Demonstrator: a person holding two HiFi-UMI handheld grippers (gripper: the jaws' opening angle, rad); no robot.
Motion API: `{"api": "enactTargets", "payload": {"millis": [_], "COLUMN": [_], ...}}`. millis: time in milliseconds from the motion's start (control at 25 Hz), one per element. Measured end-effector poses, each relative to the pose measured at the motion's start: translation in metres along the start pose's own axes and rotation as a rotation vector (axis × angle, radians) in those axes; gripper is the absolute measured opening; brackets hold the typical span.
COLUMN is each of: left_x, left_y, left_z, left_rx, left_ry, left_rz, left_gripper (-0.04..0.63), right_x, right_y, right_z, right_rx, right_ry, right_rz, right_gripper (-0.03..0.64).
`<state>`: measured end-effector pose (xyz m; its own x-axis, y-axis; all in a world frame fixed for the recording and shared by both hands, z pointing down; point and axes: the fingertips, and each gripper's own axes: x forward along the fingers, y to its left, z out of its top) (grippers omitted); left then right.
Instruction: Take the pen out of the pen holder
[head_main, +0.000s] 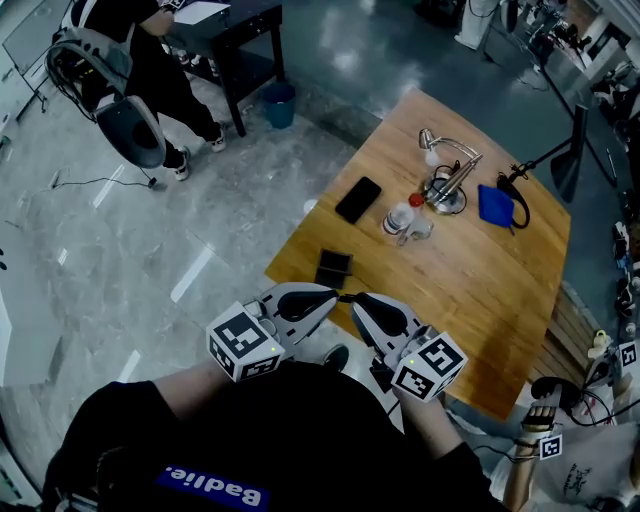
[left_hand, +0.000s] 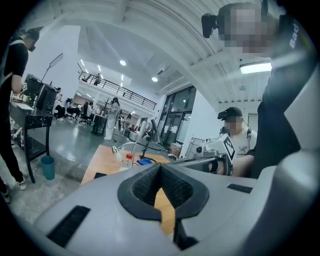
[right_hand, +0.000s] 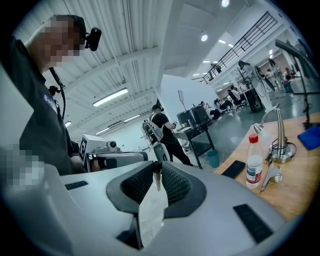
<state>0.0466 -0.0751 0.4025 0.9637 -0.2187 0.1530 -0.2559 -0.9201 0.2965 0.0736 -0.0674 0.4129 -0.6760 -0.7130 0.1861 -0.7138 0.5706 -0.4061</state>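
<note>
Close to my body, over the table's near edge, both grippers stand with their tips almost meeting. My right gripper (head_main: 354, 299) (right_hand: 157, 169) is shut on a thin pen (right_hand: 157, 176), dark at its end, pinched between the pad tips. The pads of my left gripper (head_main: 336, 296) (left_hand: 160, 169) meet with nothing between them. In the left gripper view the right gripper (left_hand: 212, 159) shows just ahead. A black square box (head_main: 333, 268), apparently the pen holder, sits on the wooden table (head_main: 470, 290) just beyond the tips.
On the table lie a black phone (head_main: 358, 199), a red-capped bottle (head_main: 402, 215), a metal desk lamp (head_main: 445, 180) and a blue cloth (head_main: 495, 204). A person in black (head_main: 165, 70) stands by a dark desk at far left. Another person's hand (head_main: 535, 425) shows at lower right.
</note>
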Motion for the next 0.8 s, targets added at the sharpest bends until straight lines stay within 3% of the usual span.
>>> {"api": "enactTargets", "payload": {"millis": [800], "left_x": [0.0072], "left_y": [-0.0019], "left_z": [-0.0013], "left_rx": [0.006], "left_ry": [0.012], "left_rz": [-0.007], "left_gripper": [-0.002], "right_x": [-0.0043], "right_y": [-0.0089], "right_z": [-0.0032], "right_rx": [0.008], "right_ry": [0.007], "right_rz": [0.000], "right_gripper": [0.058]}}
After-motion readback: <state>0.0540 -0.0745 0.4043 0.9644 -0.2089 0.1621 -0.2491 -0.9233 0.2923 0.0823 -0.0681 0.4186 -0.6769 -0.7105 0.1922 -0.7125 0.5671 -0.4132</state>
